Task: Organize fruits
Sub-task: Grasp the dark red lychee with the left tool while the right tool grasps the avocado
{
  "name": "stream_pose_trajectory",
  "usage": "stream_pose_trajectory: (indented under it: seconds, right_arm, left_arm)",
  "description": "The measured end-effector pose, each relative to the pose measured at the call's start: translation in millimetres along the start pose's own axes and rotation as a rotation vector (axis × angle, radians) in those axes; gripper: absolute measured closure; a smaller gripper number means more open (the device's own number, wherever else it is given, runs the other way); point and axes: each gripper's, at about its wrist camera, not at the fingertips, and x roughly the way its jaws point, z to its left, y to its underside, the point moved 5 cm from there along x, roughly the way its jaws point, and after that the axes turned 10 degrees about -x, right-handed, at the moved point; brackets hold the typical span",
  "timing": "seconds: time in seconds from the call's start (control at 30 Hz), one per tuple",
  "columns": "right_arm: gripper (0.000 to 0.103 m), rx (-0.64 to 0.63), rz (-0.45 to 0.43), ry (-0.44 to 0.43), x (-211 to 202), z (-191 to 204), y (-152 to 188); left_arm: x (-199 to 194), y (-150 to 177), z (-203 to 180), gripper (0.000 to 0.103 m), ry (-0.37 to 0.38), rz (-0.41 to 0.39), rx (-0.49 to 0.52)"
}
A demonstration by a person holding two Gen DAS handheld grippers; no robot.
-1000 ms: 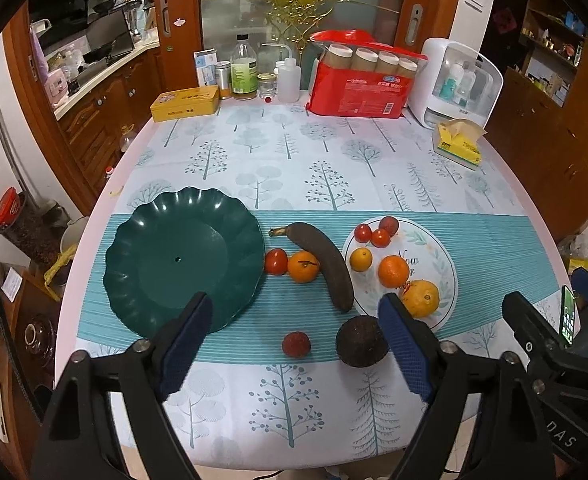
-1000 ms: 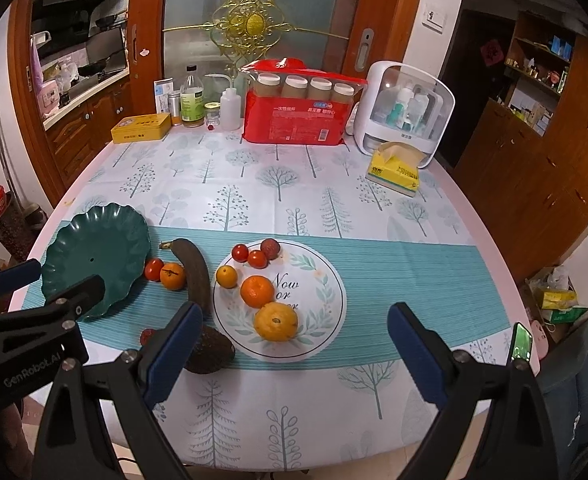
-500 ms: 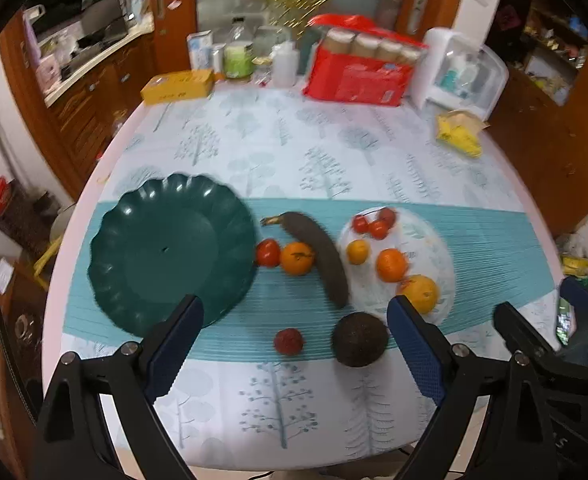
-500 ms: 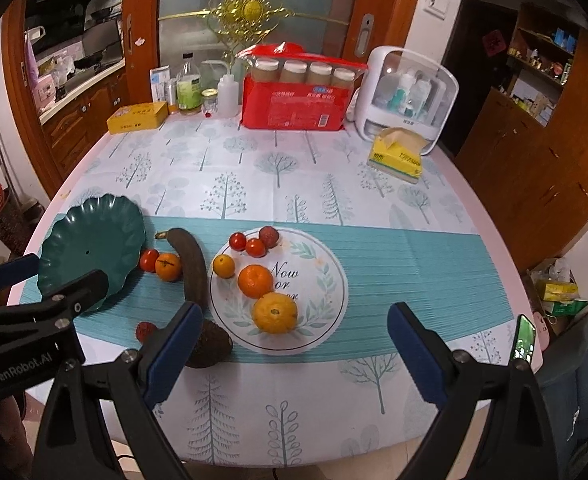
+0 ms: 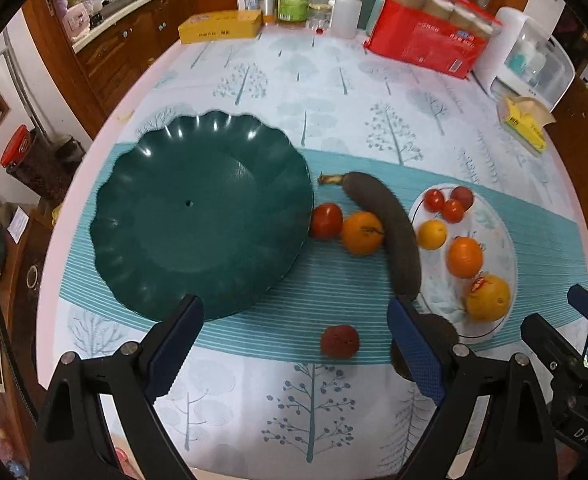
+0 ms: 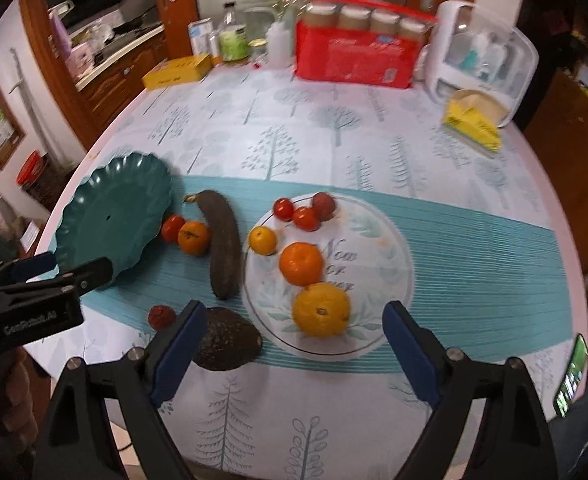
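Avocado (image 5: 433, 340) sits half hidden behind the left claw (image 5: 294, 356) finger. Both claws gape apart, the right claw (image 6: 294, 350) over the white plate's (image 6: 389, 280) near rim.

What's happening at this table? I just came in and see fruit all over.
A person holds two grippers above the table, sorting fruit. Both the left gripper and right gripper are open and hold nothing. The green plate has nothing on it. The white plate carries oranges and small tomatoes, while the banana, avocado and a few other fruits lie on the cloth.
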Motion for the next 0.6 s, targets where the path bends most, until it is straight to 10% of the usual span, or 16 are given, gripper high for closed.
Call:
stream_pose_trajectory:
  seconds: [0.6]
  right_arm:
    - [0.016,-0.128,0.094,-0.248,64,45,37]
  left_arm:
    - [46,37,24,0.019,0.128,0.166,-0.076]
